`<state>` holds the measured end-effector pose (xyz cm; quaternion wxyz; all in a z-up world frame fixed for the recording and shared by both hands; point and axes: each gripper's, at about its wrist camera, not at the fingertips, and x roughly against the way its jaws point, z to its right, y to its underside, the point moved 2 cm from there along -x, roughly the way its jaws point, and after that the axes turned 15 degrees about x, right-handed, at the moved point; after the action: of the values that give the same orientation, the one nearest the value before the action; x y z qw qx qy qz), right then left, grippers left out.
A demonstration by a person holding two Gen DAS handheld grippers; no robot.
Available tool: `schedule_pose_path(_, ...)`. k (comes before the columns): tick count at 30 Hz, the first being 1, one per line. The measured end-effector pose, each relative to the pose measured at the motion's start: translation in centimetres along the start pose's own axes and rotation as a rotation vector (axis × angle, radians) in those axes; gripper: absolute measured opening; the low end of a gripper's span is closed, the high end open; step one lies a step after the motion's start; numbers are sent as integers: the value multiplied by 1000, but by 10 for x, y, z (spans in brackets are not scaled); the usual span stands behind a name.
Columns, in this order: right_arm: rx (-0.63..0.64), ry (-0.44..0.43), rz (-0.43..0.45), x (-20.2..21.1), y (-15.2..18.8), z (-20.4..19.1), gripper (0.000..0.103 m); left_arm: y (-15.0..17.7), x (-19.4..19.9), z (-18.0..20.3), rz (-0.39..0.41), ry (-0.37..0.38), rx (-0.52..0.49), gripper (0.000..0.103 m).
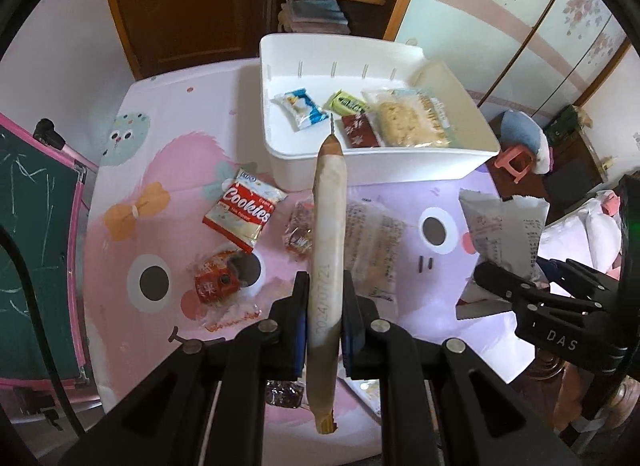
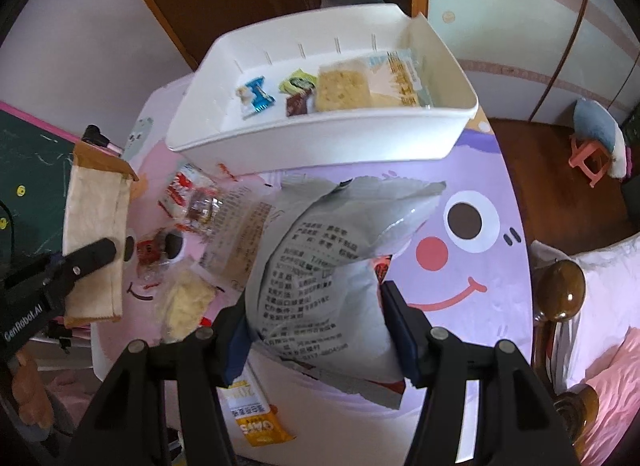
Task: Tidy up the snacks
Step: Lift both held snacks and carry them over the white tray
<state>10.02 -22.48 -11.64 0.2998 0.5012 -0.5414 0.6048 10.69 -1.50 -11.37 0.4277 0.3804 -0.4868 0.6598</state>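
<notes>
Left wrist view: we are holding a beige packet edge-on in the left gripper, jaws clamped on its lower half. The packet is standing upright, its top pointing toward the white bin, but not yet over the rim. The bin is already holding a blue candy, a green sachet, a brown bar and a cracker pack. A cookies bag, a red candy and a clear wrapper are lying loose on the cartoon tablecloth. Risk: we are pinching the packet well below its middle, so the long free end may be sagging or twisting in the grip, catching the near wall of the bin and slipping out.

Right wrist view: we are gripping a grey bag in the right gripper, jaws closed against its puffy sides, held above the cloth and short of the bin. Risk: the bag looks air-filled and slick, so it may be squirting out of the pads, or crushing under more squeeze. It is also bulky; dropped flat it could be burying the small sweets. The left gripper is working close at the left, so both heading for the bin together risks a collision. An orange sachet is lying under us, easy to overlook.
</notes>
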Motion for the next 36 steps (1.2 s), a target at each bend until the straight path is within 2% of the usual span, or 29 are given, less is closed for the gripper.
schedule_pose_path(9, 56, 29, 135, 51, -33, -6, 60, -29, 39, 28, 103, 55, -28, 11)
schedule_pose_path(16, 77, 68, 244, 87, -74, 4, 60, -71, 62, 51, 193, 80, -43, 11)
schedule_pose_path(23, 98, 145, 326, 113, -123, 19, 60, -121, 75, 71, 267, 81, -81, 11)
schedule_pose_path(28, 90, 154, 354, 120, -153, 28, 60, -152, 72, 79, 258, 121, -60, 11)
schedule_pose_path(36, 44, 118, 322, 97, -180, 42, 60, -179, 40, 86, 204, 152, -43, 11)
